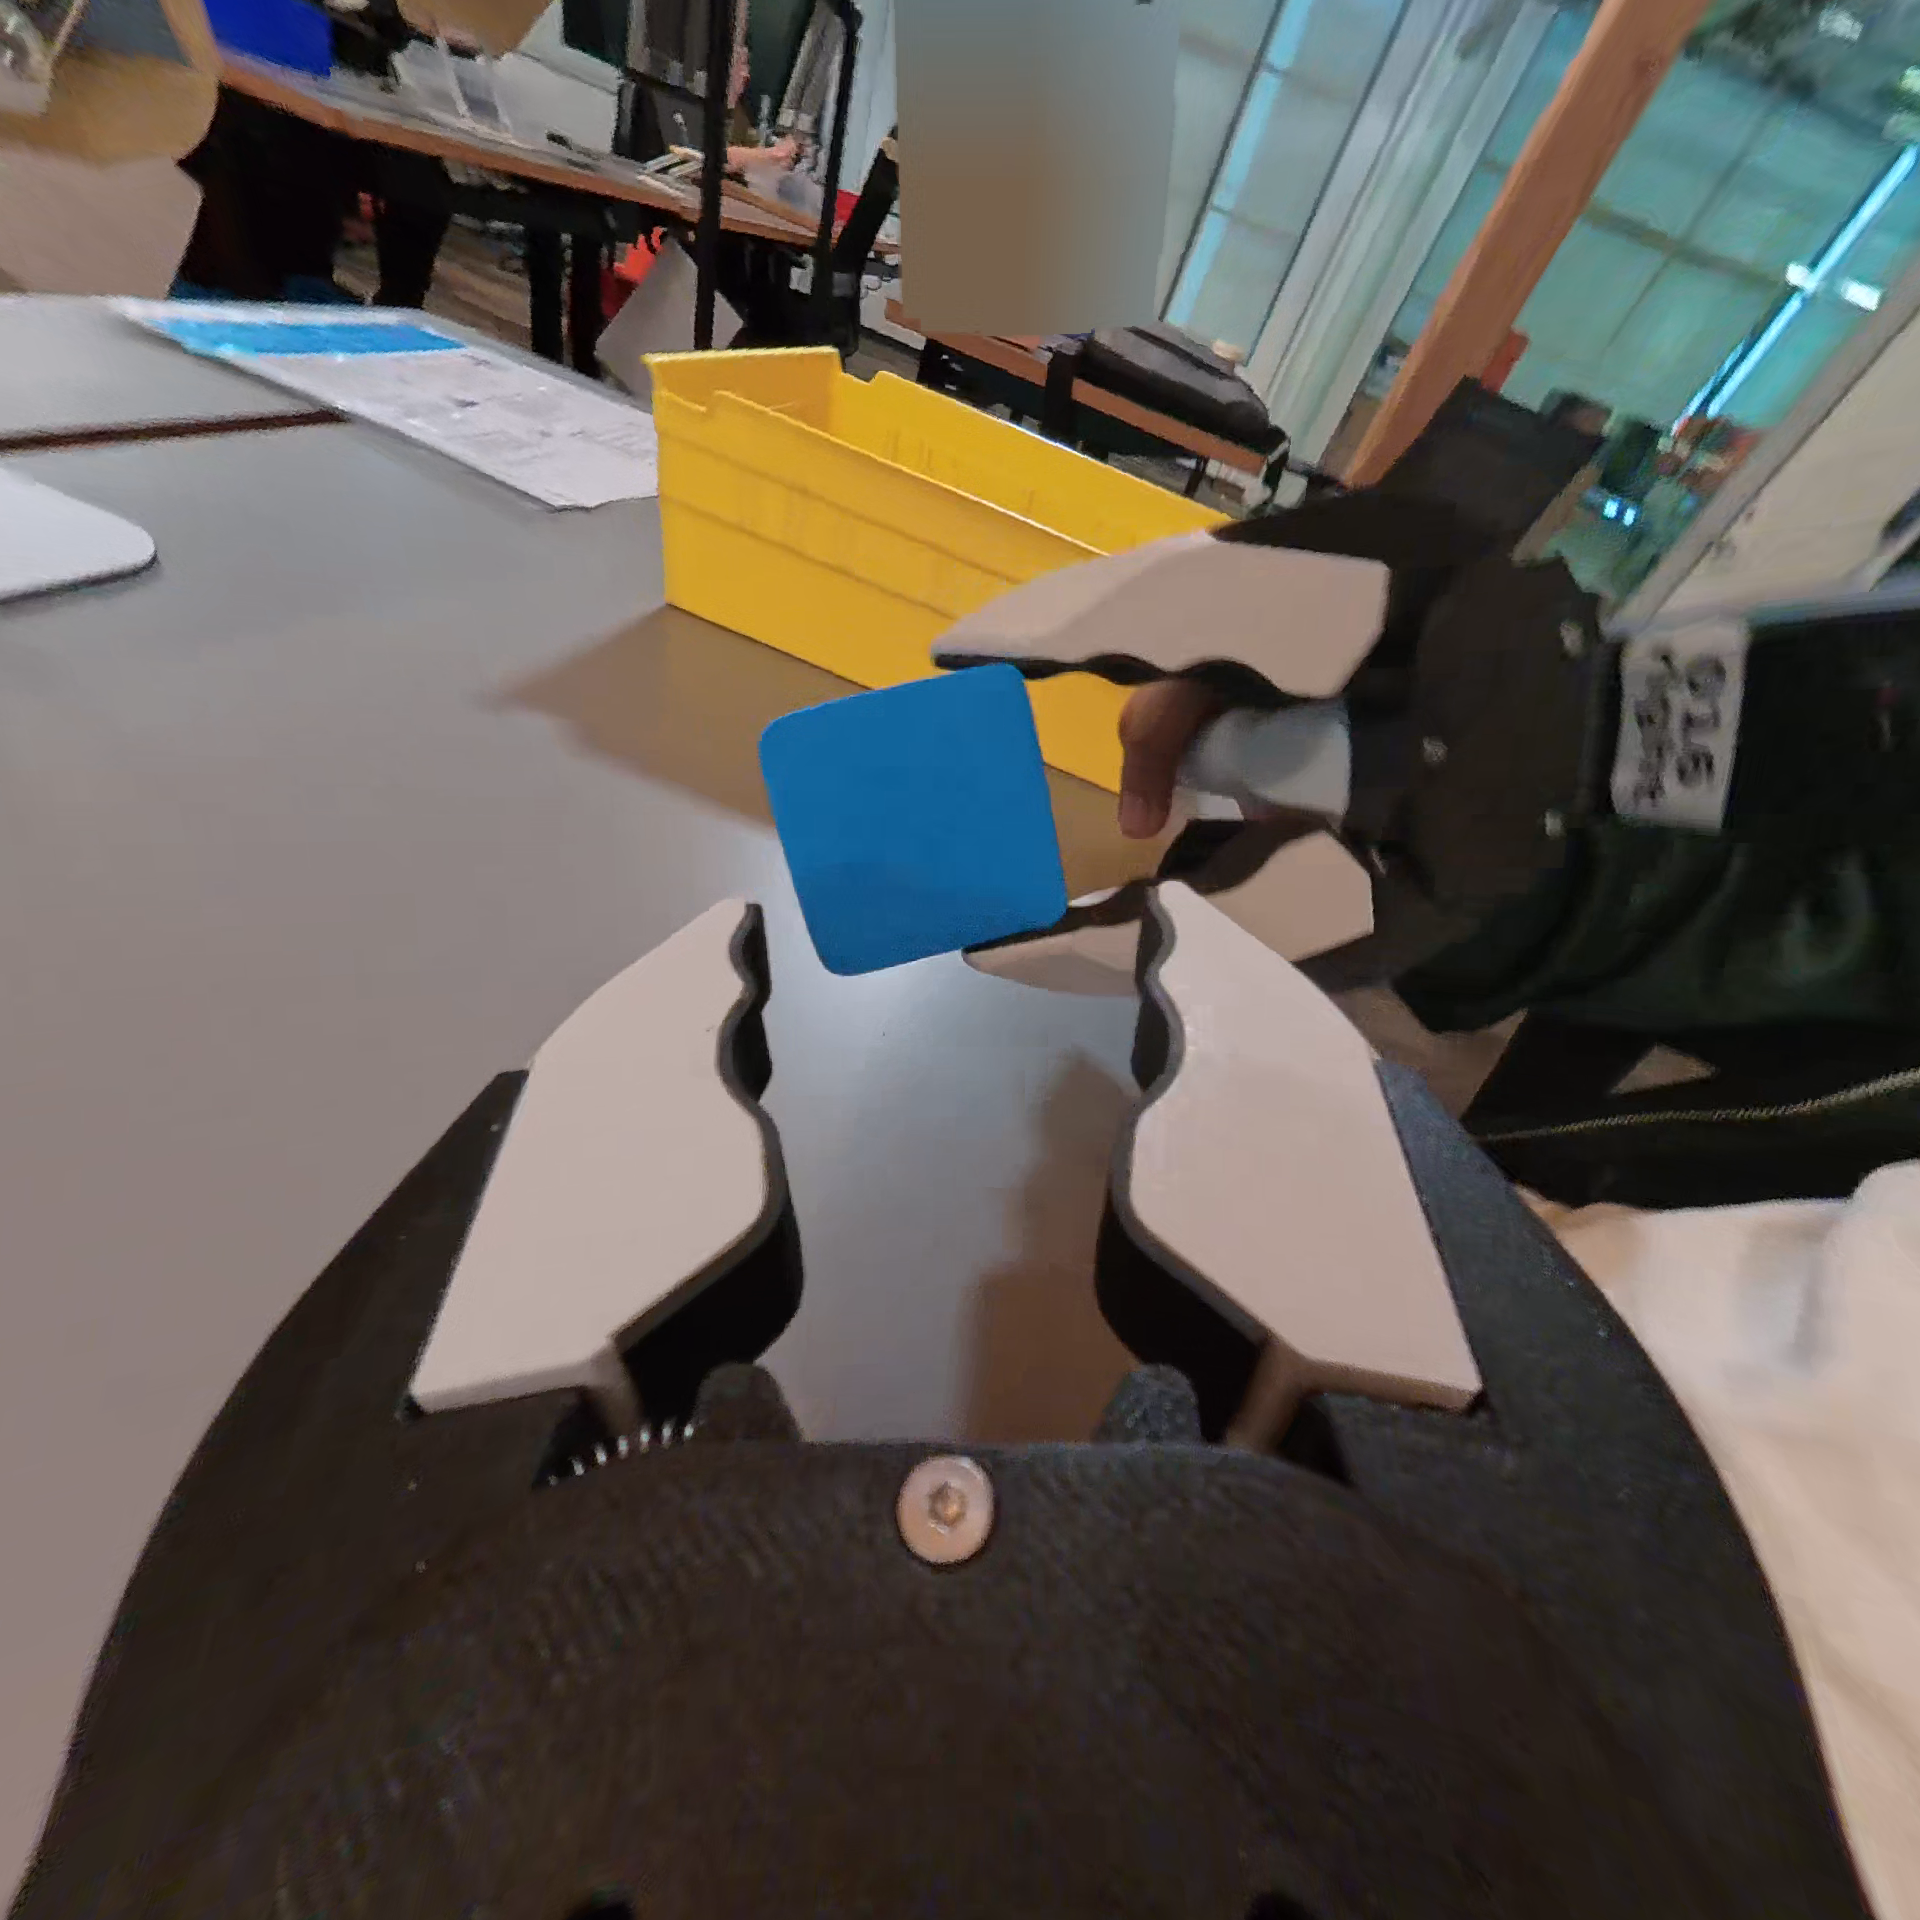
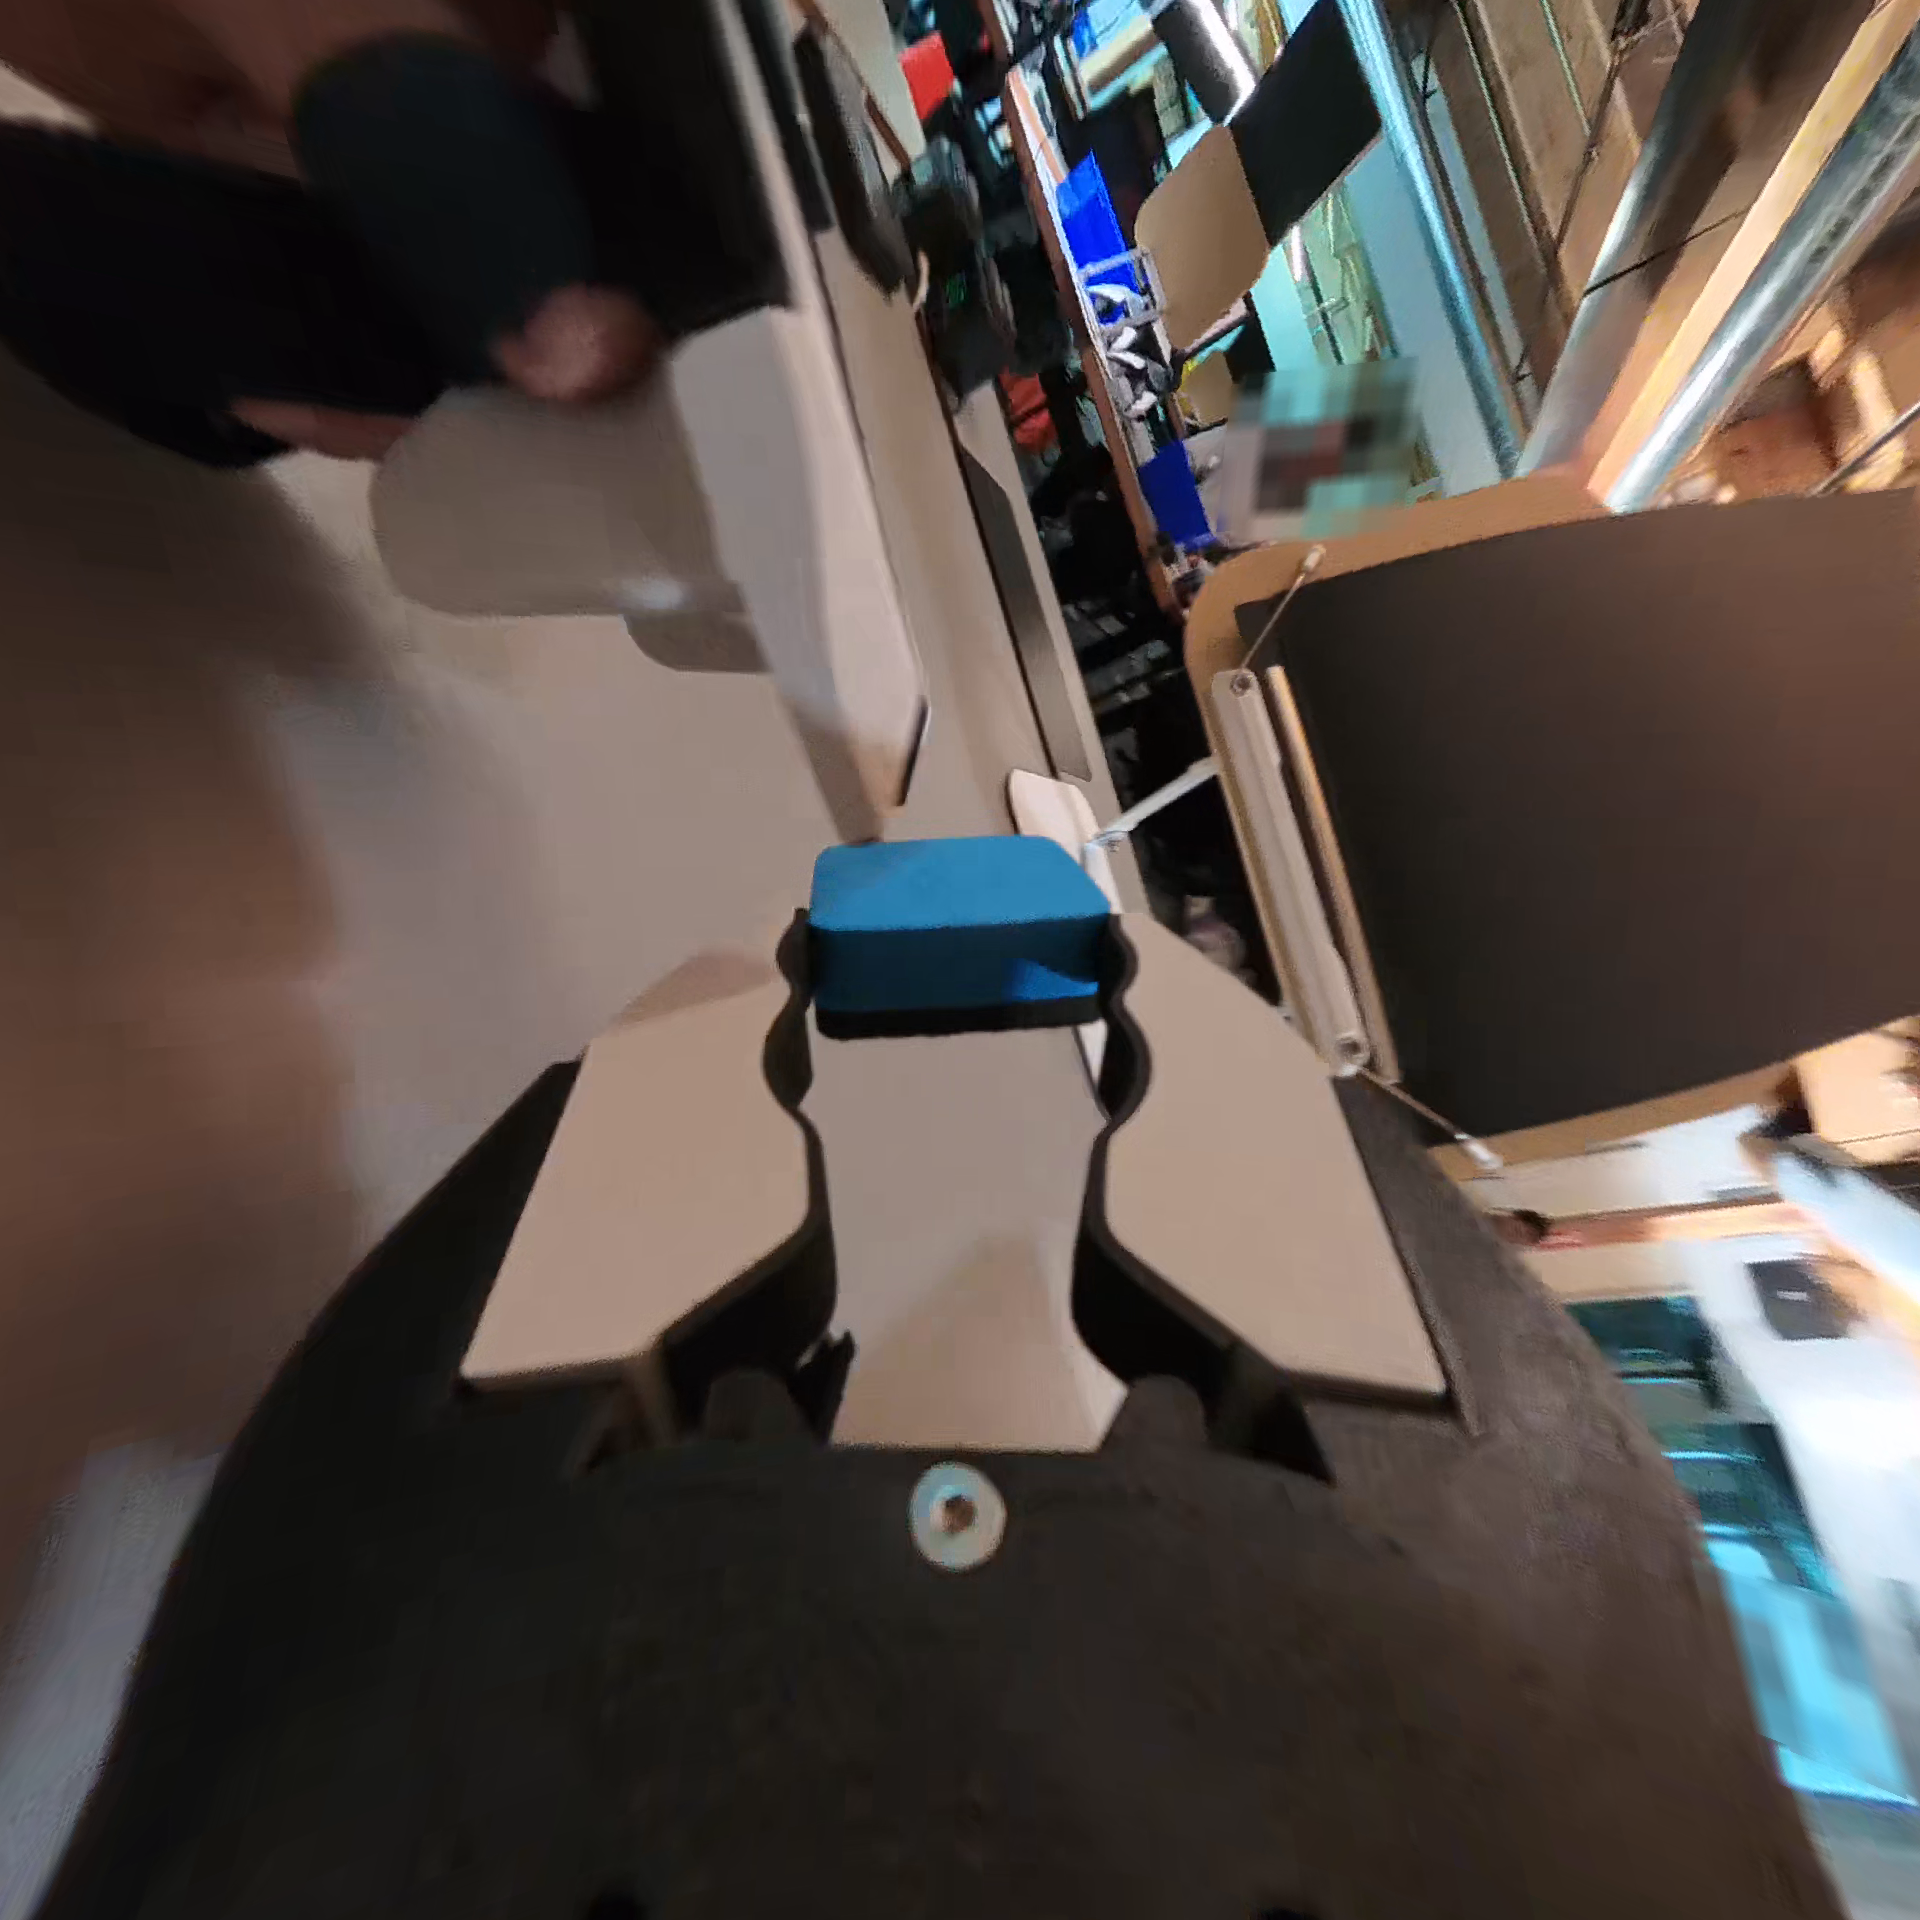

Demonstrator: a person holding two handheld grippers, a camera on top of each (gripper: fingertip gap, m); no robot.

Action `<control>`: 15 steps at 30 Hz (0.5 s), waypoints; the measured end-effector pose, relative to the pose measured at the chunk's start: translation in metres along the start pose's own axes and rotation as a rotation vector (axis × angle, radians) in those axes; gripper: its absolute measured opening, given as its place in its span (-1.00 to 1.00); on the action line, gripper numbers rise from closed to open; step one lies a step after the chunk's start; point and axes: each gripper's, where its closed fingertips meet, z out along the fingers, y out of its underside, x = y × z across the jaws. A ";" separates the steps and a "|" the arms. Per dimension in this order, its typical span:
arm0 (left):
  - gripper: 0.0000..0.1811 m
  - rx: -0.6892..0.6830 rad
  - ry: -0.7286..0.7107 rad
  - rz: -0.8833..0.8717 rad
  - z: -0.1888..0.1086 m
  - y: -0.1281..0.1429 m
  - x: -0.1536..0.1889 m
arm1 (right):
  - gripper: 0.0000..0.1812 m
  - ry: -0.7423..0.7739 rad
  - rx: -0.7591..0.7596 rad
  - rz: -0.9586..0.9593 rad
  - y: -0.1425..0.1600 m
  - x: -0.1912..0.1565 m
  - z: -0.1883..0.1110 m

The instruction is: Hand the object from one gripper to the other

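Observation:
A blue square pad with a black underside [image 1: 914, 821] is held in the air above the grey table. My right gripper [image 2: 956, 966] is shut on the blue pad [image 2: 951, 925] at its fingertips. In the left wrist view the right gripper [image 1: 971, 805] comes in from the right, turned on its side, with the pad between its two fingers. My left gripper [image 1: 951, 925] is open and empty. Its fingertips sit just below and in front of the pad, apart from it.
A yellow plastic bin [image 1: 883, 520] stands on the grey table [image 1: 312, 779] behind the pad. Papers [image 1: 416, 395] lie at the back left. A white rounded plate [image 1: 62, 540] is at the left edge. A person's white sleeve [image 1: 1766, 1403] is at the right.

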 end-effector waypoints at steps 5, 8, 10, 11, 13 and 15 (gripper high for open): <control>-0.14 -0.004 0.002 -0.179 0.004 0.007 -0.005 | -0.40 0.046 -0.076 -0.147 -0.011 -0.012 0.001; -0.21 -0.065 -0.035 -0.191 0.009 0.016 -0.003 | -0.40 0.069 -0.097 -0.182 -0.015 -0.014 0.001; -0.27 -0.124 -0.073 -0.148 0.012 0.026 -0.004 | -0.40 0.066 -0.096 -0.174 -0.017 -0.015 0.001; -0.29 -0.138 -0.076 -0.124 0.013 0.027 -0.002 | -0.40 0.068 -0.094 -0.169 -0.017 -0.014 0.001; -0.34 -0.134 -0.074 -0.094 0.013 0.026 -0.001 | -0.40 0.074 -0.081 -0.163 -0.018 -0.013 0.000; -0.34 -0.128 -0.063 -0.095 0.013 0.024 0.001 | -0.40 0.075 -0.065 -0.149 -0.019 -0.012 0.000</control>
